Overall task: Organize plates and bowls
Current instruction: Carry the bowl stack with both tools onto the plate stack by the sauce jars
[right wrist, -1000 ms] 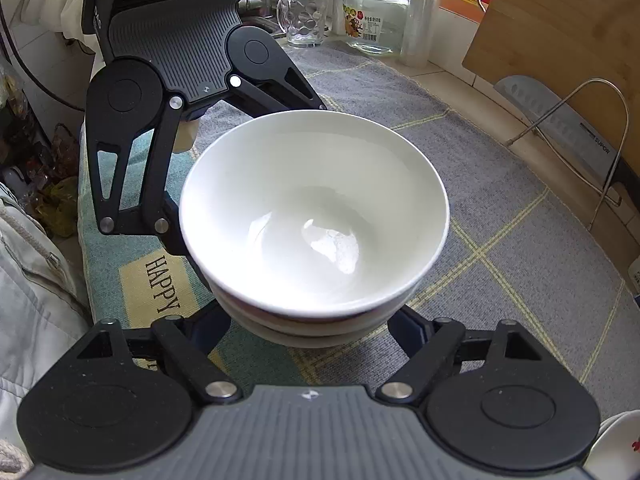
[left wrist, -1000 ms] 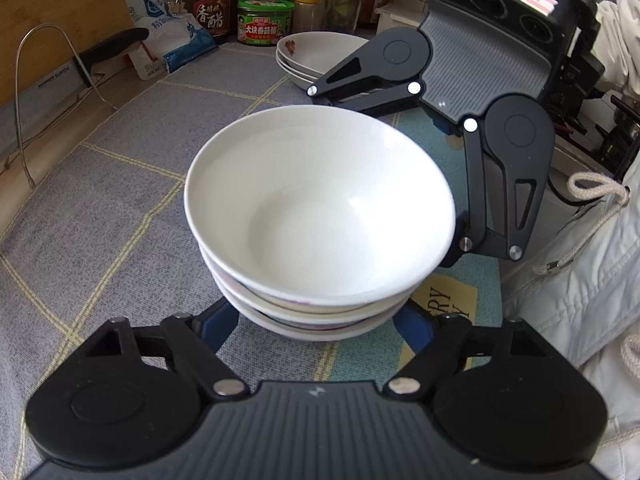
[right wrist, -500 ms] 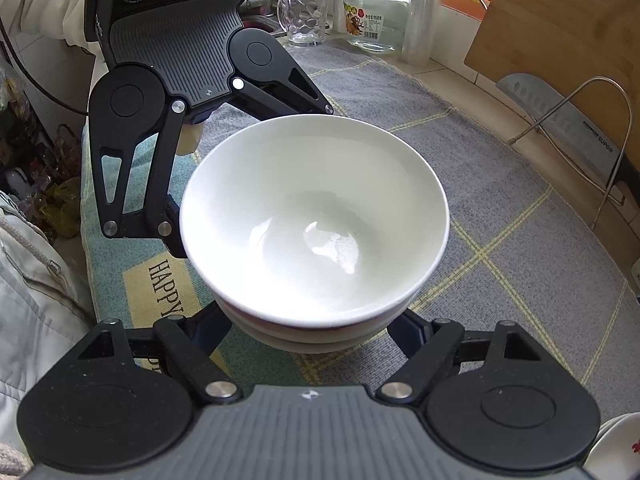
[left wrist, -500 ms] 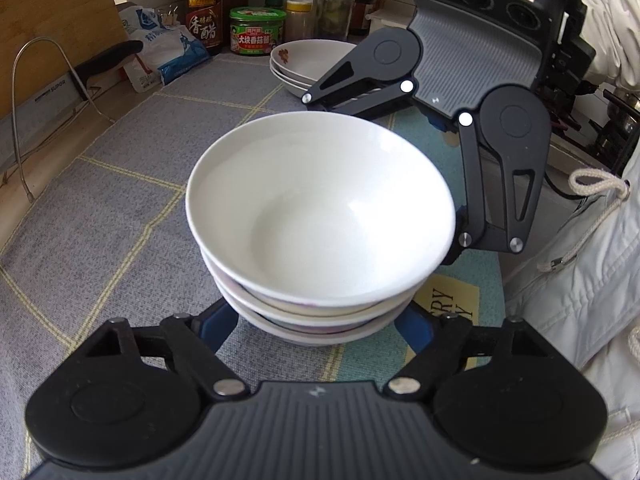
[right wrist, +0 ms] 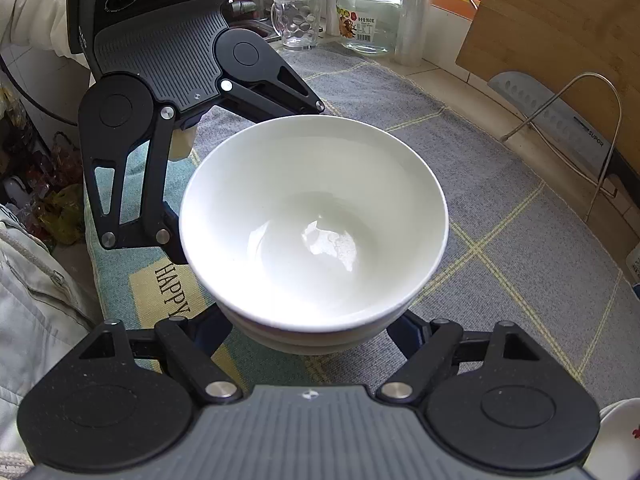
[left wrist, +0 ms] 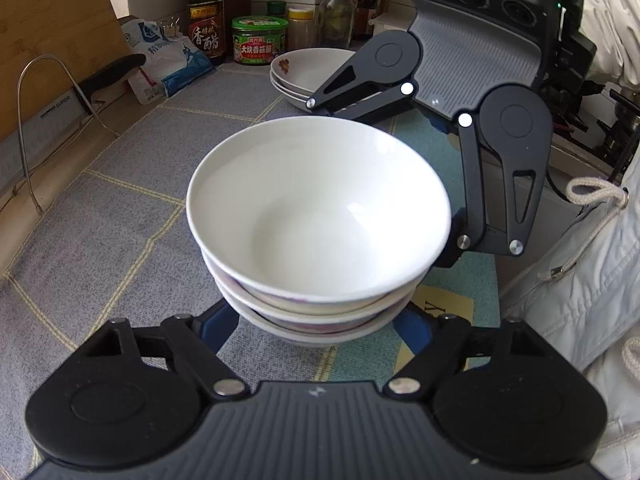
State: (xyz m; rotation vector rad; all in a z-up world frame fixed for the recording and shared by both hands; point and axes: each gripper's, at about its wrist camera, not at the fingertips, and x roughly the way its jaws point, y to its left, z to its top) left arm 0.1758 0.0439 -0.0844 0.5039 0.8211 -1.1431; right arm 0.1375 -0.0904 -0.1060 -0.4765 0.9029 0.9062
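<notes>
A stack of three white bowls (left wrist: 316, 216) (right wrist: 312, 220) stands on the grey checked mat (left wrist: 100, 220). My left gripper (left wrist: 314, 332) straddles the stack from one side. Its blue fingers (left wrist: 218, 322) reach under the rims and hug the lowest bowl, with the tips hidden. My right gripper (right wrist: 312, 336) straddles the same stack from the opposite side. Its jaws are closing, and its blue fingers (right wrist: 404, 332) sit against the bowl's flanks. Each gripper shows in the other's view, the right gripper (left wrist: 384, 180) and the left gripper (right wrist: 248, 178).
A stack of flowered plates (left wrist: 308, 72) sits behind the bowls, with sauce bottles and a green jar (left wrist: 260, 40) beyond. A wire rack (left wrist: 44, 120), a cleaver and a wooden board (right wrist: 560, 40) line one edge. A glass mug (right wrist: 296, 20) and a jar (right wrist: 368, 20) stand at the back. A person's pale jacket (left wrist: 580, 280) is close by.
The right gripper's fingers have drawn slightly closer around the stack. The left wrist view has tipped up a little, showing more of the counter's back. The bowls have not shifted.
</notes>
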